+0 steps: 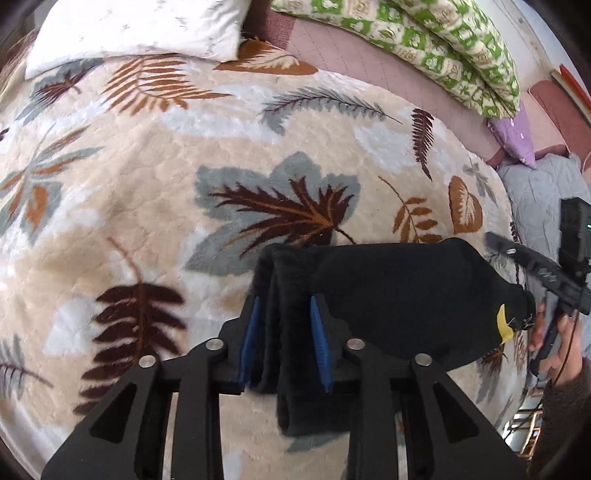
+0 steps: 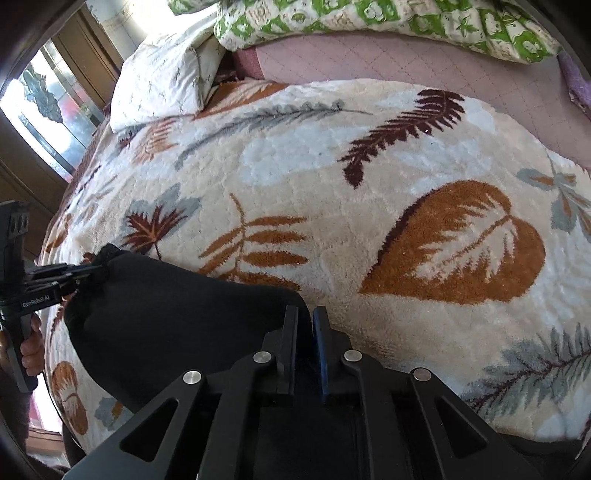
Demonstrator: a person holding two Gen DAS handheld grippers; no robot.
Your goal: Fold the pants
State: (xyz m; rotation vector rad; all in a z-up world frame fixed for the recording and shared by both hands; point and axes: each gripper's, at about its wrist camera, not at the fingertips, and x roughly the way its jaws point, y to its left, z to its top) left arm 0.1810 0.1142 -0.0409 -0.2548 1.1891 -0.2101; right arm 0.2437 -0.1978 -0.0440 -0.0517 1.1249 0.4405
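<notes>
Black pants, folded into a thick bundle, hang just above a leaf-patterned blanket on a bed. My left gripper has its blue pads pressed on both sides of the bundle's layered end. A yellow tag shows at the opposite end, where my right gripper reaches in, held by a hand. In the right wrist view the pants stretch from my right gripper, nearly closed on a thin edge of the cloth, to my left gripper at the far end.
A white pillow lies at the head of the bed. A green patterned quilt is bunched on the pink sheet at the back, with a purple cushion beside it. A window stands to the left.
</notes>
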